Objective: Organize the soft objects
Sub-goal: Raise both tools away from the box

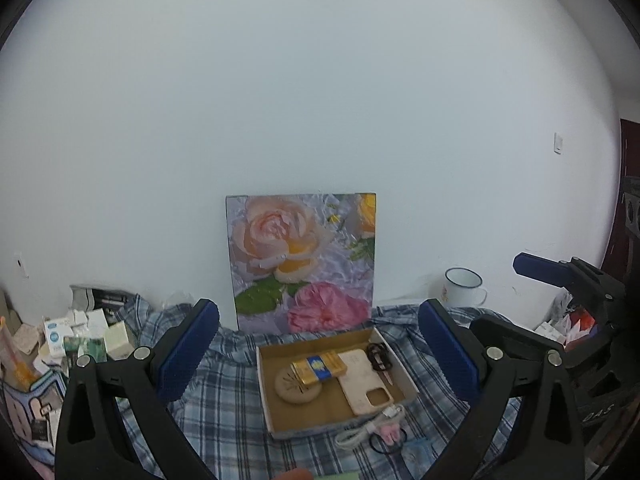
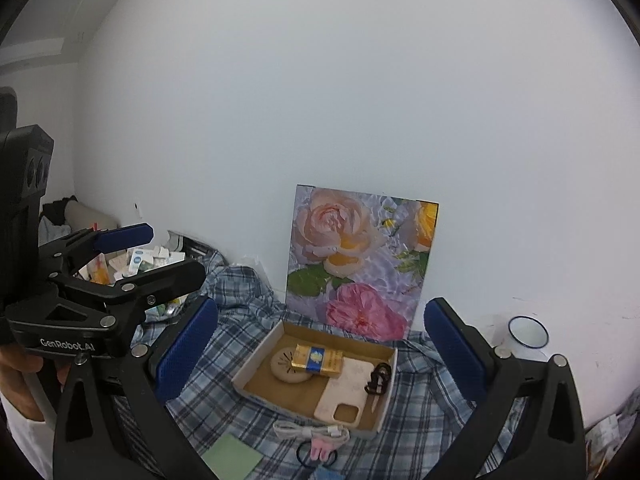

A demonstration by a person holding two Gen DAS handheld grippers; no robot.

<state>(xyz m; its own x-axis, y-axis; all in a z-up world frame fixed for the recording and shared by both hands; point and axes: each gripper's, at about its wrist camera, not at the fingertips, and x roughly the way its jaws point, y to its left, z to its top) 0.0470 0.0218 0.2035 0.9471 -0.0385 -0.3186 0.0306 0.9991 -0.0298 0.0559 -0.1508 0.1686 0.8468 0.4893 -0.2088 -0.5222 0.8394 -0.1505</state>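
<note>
A shallow cardboard box [image 1: 280,420] [image 2: 260,364] sits on a blue plaid cloth [image 1: 224,392] [image 2: 224,372]. In it lie a gold-and-blue packet [image 1: 319,366] [image 2: 318,359], a beige phone case [image 1: 362,380] [image 2: 346,390], a round beige disc [image 1: 296,389] [image 2: 286,368] and a dark hair tie [image 1: 378,354] [image 2: 378,380]. In front of the box lie a coiled white cable [image 1: 370,426] [image 2: 310,432], a pink-and-black hair tie [image 1: 390,438] [image 2: 318,450] and a green pad [image 2: 232,458]. My left gripper [image 1: 318,350] and right gripper [image 2: 320,354] are both open and empty, held above the cloth near the box.
A flower picture [image 1: 304,260] [image 2: 360,260] leans on the white wall behind the box. A white enamel mug [image 1: 464,286] [image 2: 528,334] stands to the right. Small boxes [image 1: 80,336] [image 2: 148,260] are piled at the left. Each gripper shows in the other's view.
</note>
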